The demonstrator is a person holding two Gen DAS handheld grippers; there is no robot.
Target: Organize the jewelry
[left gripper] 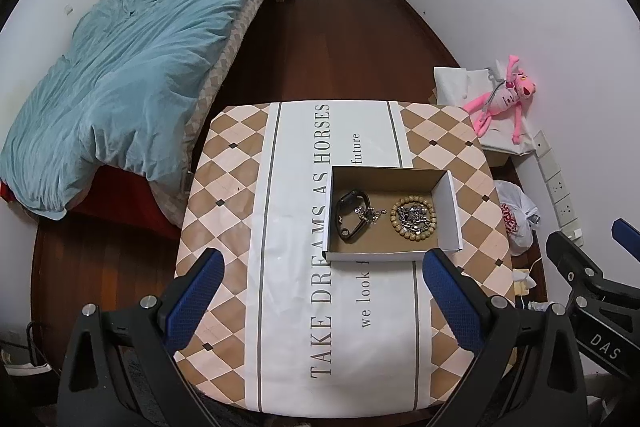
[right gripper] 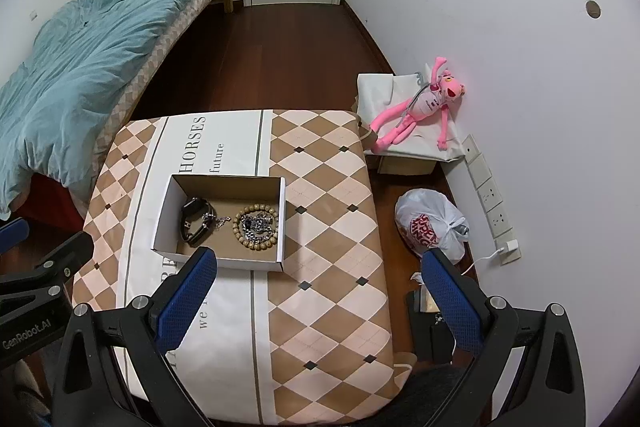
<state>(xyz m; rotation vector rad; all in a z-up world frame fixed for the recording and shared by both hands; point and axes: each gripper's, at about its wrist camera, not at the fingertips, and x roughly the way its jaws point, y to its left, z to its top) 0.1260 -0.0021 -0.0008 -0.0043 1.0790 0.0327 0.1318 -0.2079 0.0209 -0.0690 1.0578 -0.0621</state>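
An open cardboard box (left gripper: 448, 211) (right gripper: 282, 223) stands on the table. Inside lie a black watch (left gripper: 351, 215) (right gripper: 195, 223), a small silver chain piece (left gripper: 370, 214) (right gripper: 218, 223) and a wooden bead bracelet (left gripper: 413, 217) (right gripper: 256, 227) with a silver chain link bracelet in its ring. My left gripper (left gripper: 322, 269) is open and empty, held above the table just in front of the box. My right gripper (right gripper: 320, 267) is open and empty, held above the table's right part, right of the box.
The table (left gripper: 224, 187) (right gripper: 332, 227) has a checkered cloth with printed text. A bed with a blue duvet (left gripper: 120, 87) is at the left. A pink plush toy (right gripper: 420, 107), a white plastic bag (right gripper: 432, 227) and wall sockets (right gripper: 492, 195) are at the right.
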